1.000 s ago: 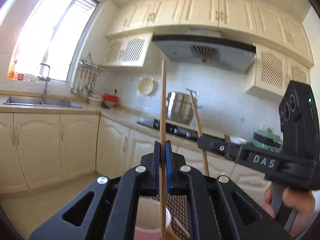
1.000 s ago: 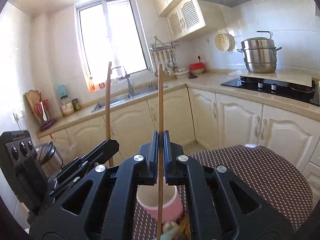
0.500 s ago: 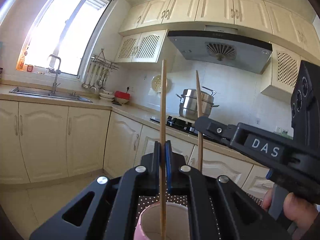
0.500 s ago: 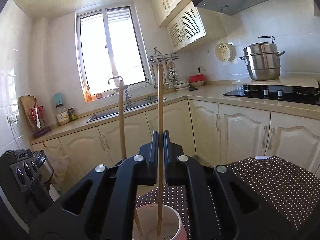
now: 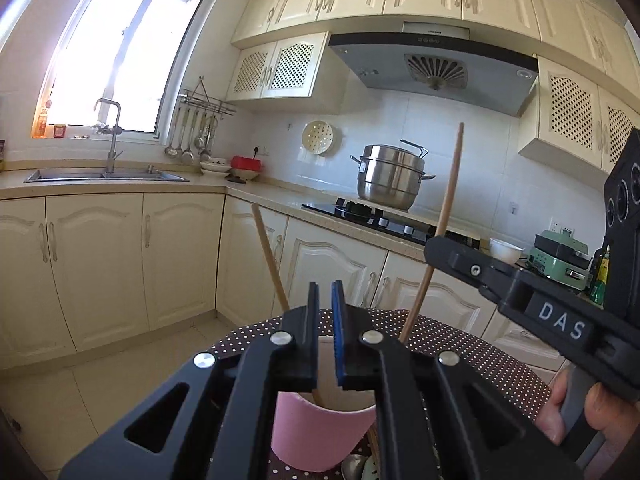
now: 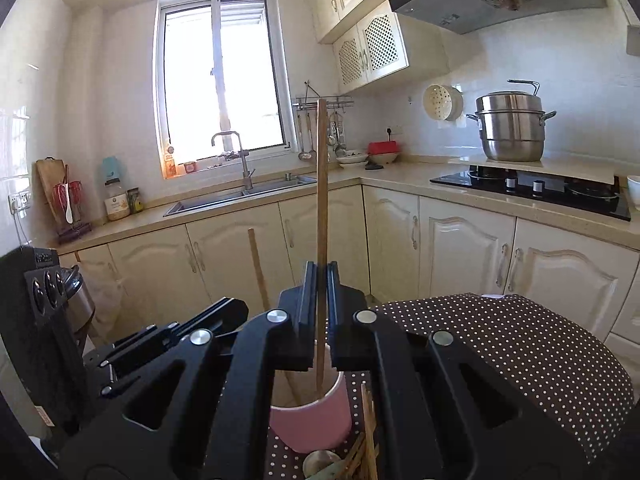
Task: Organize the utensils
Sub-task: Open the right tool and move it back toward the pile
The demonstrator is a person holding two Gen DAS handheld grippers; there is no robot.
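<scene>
A pink cup [image 5: 316, 436] stands on the dotted brown tablecloth [image 5: 472, 356] just under both grippers; it also shows in the right wrist view [image 6: 312, 424]. My left gripper [image 5: 325, 300] is open with a small gap and empty; one chopstick [image 5: 269, 256] stands loose in the cup, leaning left, and shows in the right wrist view [image 6: 258, 272]. My right gripper [image 6: 319, 280] is shut on a second chopstick [image 6: 321, 184], upright, its lower end inside the cup. That chopstick [image 5: 444, 224] and the right gripper's fingers [image 5: 472, 264] show in the left wrist view.
More chopsticks [image 6: 368, 436] and a spoon [image 6: 320, 464] lie on the cloth beside the cup. Cream cabinets, a sink [image 6: 240, 196] under the window, a black hob [image 6: 532, 190] and a steel pot [image 6: 512, 128] line the counter behind.
My left gripper has opened and let its chopstick drop into the cup, where it leans left. The right gripper has lowered its chopstick into the cup, still gripping it.
</scene>
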